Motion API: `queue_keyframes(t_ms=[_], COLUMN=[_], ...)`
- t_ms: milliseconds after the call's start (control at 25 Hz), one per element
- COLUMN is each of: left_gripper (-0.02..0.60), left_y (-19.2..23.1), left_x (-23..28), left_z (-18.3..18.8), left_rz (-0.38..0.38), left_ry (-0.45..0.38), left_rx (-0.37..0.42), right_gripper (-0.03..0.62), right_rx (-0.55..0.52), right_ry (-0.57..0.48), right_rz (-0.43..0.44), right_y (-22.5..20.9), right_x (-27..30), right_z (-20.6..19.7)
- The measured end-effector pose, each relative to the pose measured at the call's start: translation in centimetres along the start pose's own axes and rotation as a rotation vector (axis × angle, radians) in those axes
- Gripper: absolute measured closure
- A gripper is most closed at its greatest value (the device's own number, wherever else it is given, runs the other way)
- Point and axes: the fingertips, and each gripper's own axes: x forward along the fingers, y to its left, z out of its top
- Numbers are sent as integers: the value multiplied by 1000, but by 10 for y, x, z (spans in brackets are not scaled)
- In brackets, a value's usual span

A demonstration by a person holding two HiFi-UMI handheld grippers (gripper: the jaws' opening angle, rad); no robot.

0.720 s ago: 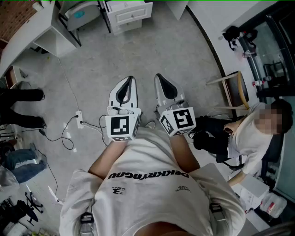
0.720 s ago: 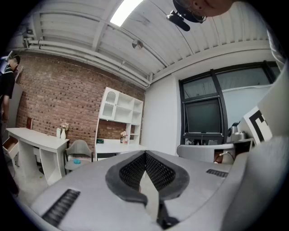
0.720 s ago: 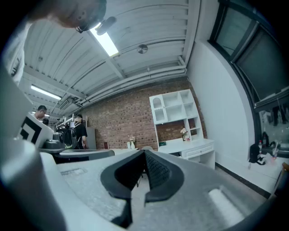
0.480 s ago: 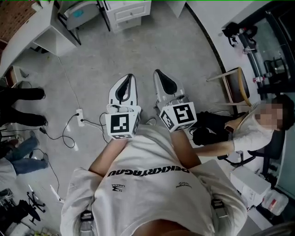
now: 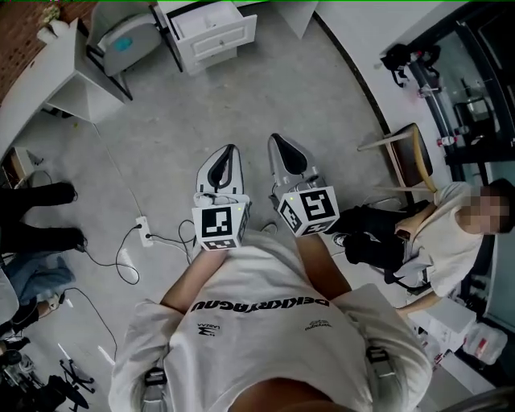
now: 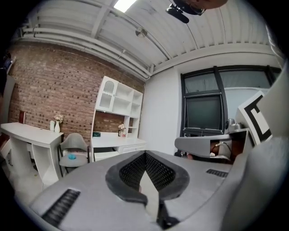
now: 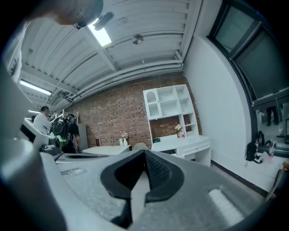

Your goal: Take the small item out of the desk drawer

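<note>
The white desk's drawer unit (image 5: 216, 36) stands far off at the top of the head view, its top drawer (image 5: 205, 16) pulled out; I cannot make out any small item inside. Both grippers are held level in front of the person's chest, side by side above the grey floor. The left gripper (image 5: 230, 150) is shut with nothing in it, as the left gripper view (image 6: 145, 154) also shows. The right gripper (image 5: 276, 138) is shut and empty too (image 7: 145, 152). The desk (image 6: 118, 145) lies ahead of both grippers, well out of reach (image 7: 192, 145).
A grey chair (image 5: 119, 39) with a teal thing on its seat stands left of the drawer unit. A power strip (image 5: 145, 231) and cables lie on the floor at the left. A seated person (image 5: 447, 241) and a wooden chair (image 5: 412, 157) are at the right.
The head view has shifted so the desk's drawer unit and grey chair show further into the frame at the top. Both grippers keep their pose and stay shut. The seated person has shifted.
</note>
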Motion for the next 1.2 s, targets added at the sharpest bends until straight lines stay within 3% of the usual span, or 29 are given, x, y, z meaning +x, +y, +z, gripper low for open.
queue_keyframes(t_ms=[320, 600, 880, 1200], left_gripper=[583, 583, 584, 583], left_y=[114, 187, 241, 266], left_x=[104, 170, 214, 275], left_z=[56, 87, 92, 72], left_rz=[-40, -96, -127, -133], left_ry=[-11, 0, 38, 93], left_rx=[21, 34, 29, 34], right_gripper=[594, 594, 594, 594], right_rx=[-10, -14, -7, 23], right_ry=[-10, -12, 5, 33], right_rz=[-33, -83, -122, -120], right_y=[6, 10, 10, -19], right_x=[151, 255, 323, 380], right_z=[32, 54, 58, 42])
